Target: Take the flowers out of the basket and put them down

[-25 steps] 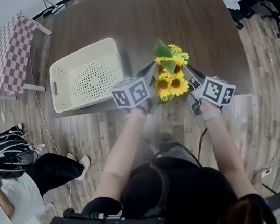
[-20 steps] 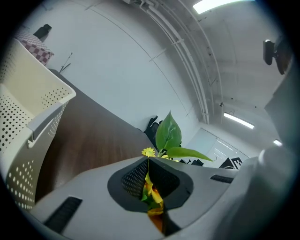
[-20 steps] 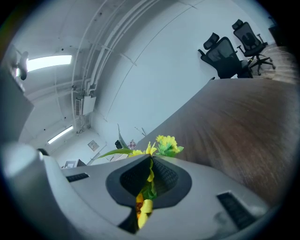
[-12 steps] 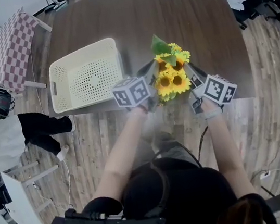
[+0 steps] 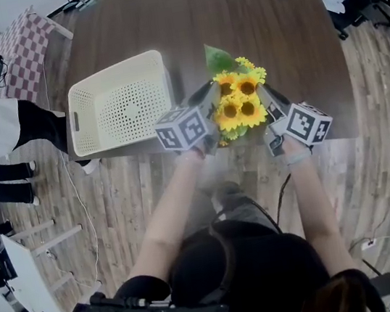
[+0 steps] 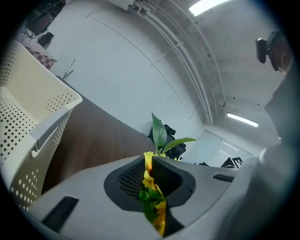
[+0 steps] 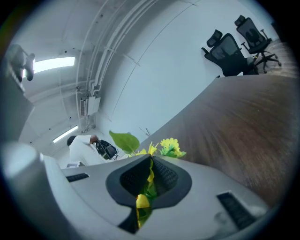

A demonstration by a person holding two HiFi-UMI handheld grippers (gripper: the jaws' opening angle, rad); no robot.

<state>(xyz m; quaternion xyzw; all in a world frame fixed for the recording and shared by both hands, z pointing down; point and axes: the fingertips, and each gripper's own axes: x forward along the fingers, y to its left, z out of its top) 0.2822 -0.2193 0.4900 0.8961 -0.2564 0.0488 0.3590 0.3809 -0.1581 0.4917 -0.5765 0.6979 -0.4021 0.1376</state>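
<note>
Flowers shifted farther — stems toward person; blooms away.

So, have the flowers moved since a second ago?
Yes, but only slightly: the flowers have shifted away from the person, a little farther in from the near edge of the table. They remain right of the basket.

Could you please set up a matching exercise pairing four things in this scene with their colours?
Things:
1. basket
2. flowers
3. table
4. checked cloth

Colours:
A. yellow and green
B. pink and white
C. cream
D. dark brown

Pairs: 1-C, 2-A, 3-D, 4-B
</note>
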